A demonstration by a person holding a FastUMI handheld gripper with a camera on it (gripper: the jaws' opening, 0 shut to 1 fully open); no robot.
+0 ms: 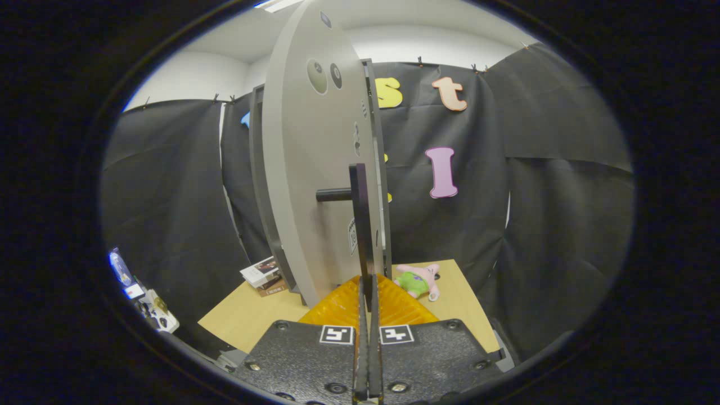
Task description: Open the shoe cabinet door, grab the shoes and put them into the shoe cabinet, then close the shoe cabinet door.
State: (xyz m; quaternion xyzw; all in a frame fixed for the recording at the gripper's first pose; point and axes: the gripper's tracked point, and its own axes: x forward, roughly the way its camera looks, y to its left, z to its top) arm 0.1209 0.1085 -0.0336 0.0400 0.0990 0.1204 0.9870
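Tongs [368,292] are pinched shut on the dark handle bar [360,225] of the grey shoe cabinet door [312,169], both fingers pressing its lower end. That door stands upright and edge-on just ahead of the fingers, its long axis vertical, swung out from the cabinet frame [257,169] behind it. Beyond the door, a green-and-pink plush toy [419,281] lies on the wooden desk [247,315], well apart from a small stack of booklets [263,274]. Black cloth walls the booth.

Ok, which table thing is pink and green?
The star-shaped plush toy right of the tongs, which pinch the black door handle; the stacked boxes are mostly white.
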